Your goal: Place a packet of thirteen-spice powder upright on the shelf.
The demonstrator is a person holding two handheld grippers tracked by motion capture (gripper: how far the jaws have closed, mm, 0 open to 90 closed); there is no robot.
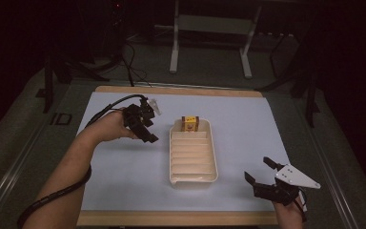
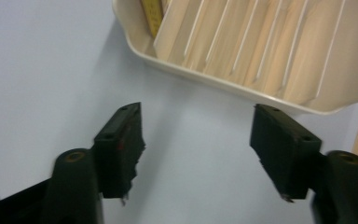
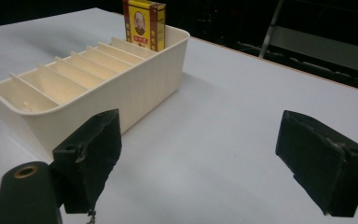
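Note:
A cream tray (image 1: pixel 214 157) with several slots lies in the middle of the pale blue mat. A small yellow and brown box (image 1: pixel 190 124) stands upright in its farthest slot. My left gripper (image 1: pixel 148 130) hovers just left of the tray's far end, open and empty. In the left gripper view its jaws (image 2: pixel 198 149) stand wide over bare mat, with the tray's rim (image 2: pixel 205 79) and the box's edge (image 2: pixel 153 16) beyond. My right gripper (image 1: pixel 257 169) waits open near the front right, apart from the tray. Its own view (image 3: pixel 205 154) looks along the tray's wall (image 3: pixel 135 93) to the box (image 3: pixel 144 23).
The mat (image 1: pixel 248 124) covers a wooden tabletop whose front edge (image 1: pixel 171 218) shows below. A white metal stand (image 1: pixel 174 52) and loose cables (image 1: pixel 133 71) sit on the floor behind the table. Open mat lies on both sides of the tray.

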